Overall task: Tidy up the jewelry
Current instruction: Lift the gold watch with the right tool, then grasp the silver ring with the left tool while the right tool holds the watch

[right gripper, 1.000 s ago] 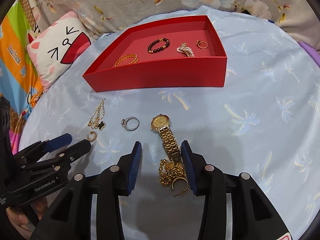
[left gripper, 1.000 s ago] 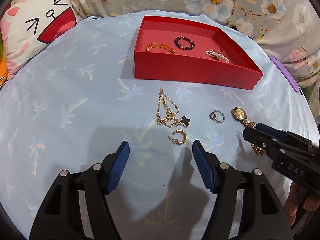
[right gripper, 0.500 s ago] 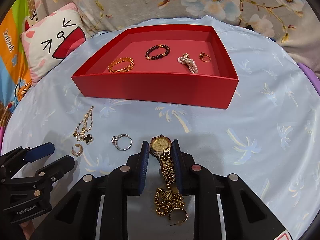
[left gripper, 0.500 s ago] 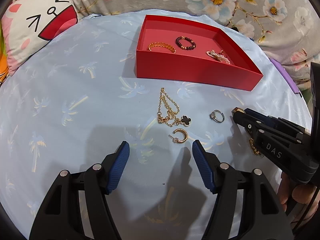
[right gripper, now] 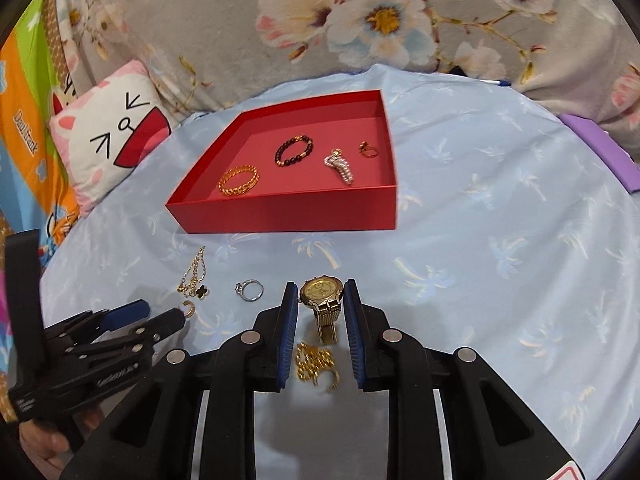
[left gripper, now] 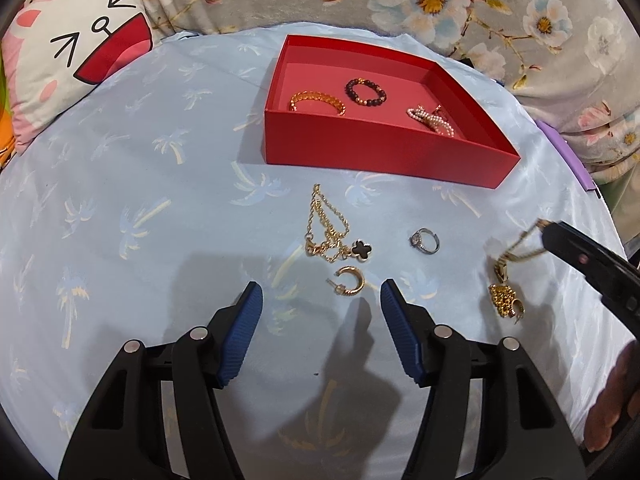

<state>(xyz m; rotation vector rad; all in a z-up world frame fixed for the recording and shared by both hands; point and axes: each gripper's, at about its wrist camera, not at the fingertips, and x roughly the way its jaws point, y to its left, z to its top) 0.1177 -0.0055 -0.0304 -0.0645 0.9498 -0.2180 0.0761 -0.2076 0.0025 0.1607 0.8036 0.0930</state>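
My right gripper [right gripper: 321, 298] is shut on a gold watch [right gripper: 322, 294], gripped at its case; the band hangs down and its chain end [left gripper: 506, 300] dangles just above the cloth. My left gripper [left gripper: 321, 300] is open and empty, just short of a gold hoop earring [left gripper: 350, 281]. A gold chain with a black clover charm [left gripper: 332, 232] and a silver ring [left gripper: 425, 240] lie on the blue cloth. The red tray [right gripper: 280, 210] holds a gold bracelet [right gripper: 239, 180], a dark bead bracelet [right gripper: 294, 151], a pearl piece [right gripper: 340, 166] and a small gold ring [right gripper: 368, 150].
A cat-face pillow [left gripper: 76, 64] lies at the far left. Floral fabric [right gripper: 360, 20] rises behind the blue cloth. A purple object [right gripper: 600, 148] sits at the cloth's right edge. The left gripper also shows in the right wrist view [right gripper: 160, 314].
My right gripper closed on the watch and lifted it off the cloth; the band now hangs. My left gripper has stayed open in place.
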